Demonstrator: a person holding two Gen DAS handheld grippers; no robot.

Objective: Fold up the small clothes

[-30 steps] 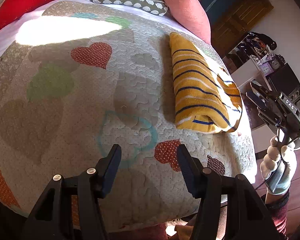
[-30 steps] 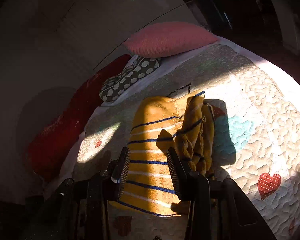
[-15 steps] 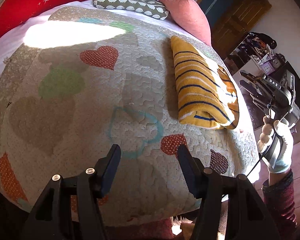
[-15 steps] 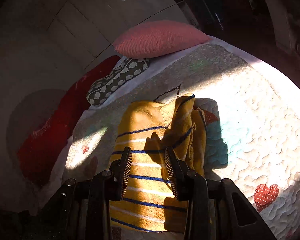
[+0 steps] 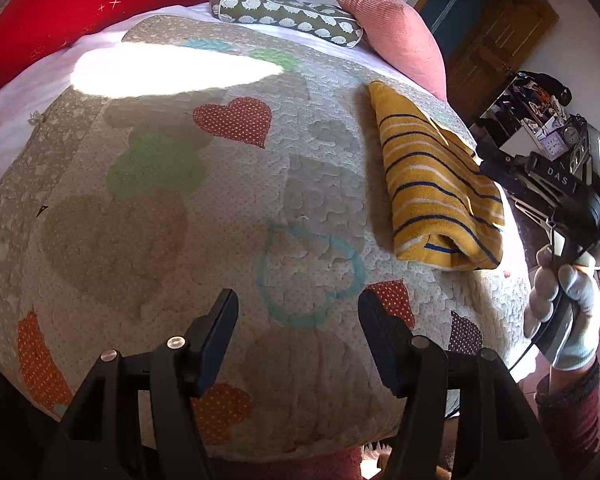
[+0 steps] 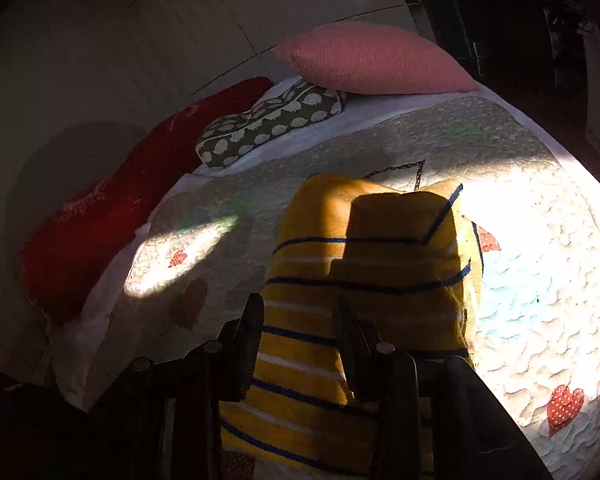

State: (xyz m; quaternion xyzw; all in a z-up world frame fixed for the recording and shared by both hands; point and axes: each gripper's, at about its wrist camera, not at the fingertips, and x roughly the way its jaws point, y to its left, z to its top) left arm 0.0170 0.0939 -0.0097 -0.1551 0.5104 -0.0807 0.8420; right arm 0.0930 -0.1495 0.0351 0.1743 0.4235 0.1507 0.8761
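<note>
Jaws apart and empty on both grippers: the left gripper [image 5: 298, 332] hangs over the quilt [image 5: 148, 208], the right gripper [image 6: 298, 340] just above the folded garment [image 5: 436, 192], parked at two o'clock near the bed's edge.

I've moved my right gripper [image 6: 298, 314] in over the folded yellow striped garment [image 6: 340, 280], which fills more of its view.

left wrist: above quilt [image 5: 180, 220], facing pillows | right wrist: near, over garment [image 6: 320, 340] | shared: both
</note>
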